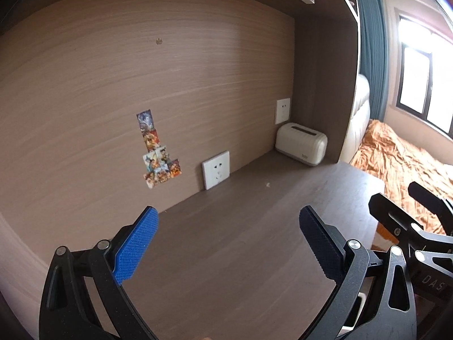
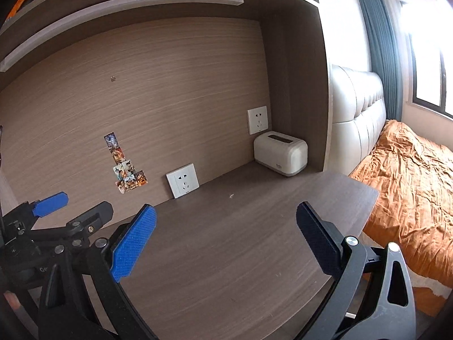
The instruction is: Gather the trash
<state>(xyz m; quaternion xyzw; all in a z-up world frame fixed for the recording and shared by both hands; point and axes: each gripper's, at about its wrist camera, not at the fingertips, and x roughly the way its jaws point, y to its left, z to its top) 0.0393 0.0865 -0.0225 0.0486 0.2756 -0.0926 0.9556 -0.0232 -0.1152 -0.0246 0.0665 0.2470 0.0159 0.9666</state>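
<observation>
My left gripper (image 1: pixel 228 218) hangs open above the dark wooden desk (image 1: pixel 240 249), nothing between its blue pads. My right gripper (image 2: pixel 226 215) is open too and holds nothing, a little to the right of the left one over the same desk (image 2: pixel 240 240). A tiny pale scrap (image 1: pixel 267 184) lies on the desk near the back wall, ahead of both grippers; in the right wrist view the scrap (image 2: pixel 231 196) sits just right of the lower socket. In the right wrist view the left gripper (image 2: pixel 56 206) shows at the left edge. No other trash shows.
A cream box with a top slot (image 1: pixel 301 143) stands in the desk's back right corner. Two wall sockets (image 1: pixel 215 169) (image 1: pixel 282 110) and a strip of stickers (image 1: pixel 155 150) are on the back panel. A shelf overhangs the desk. A bed with an orange cover (image 2: pixel 410 192) lies right of the desk edge.
</observation>
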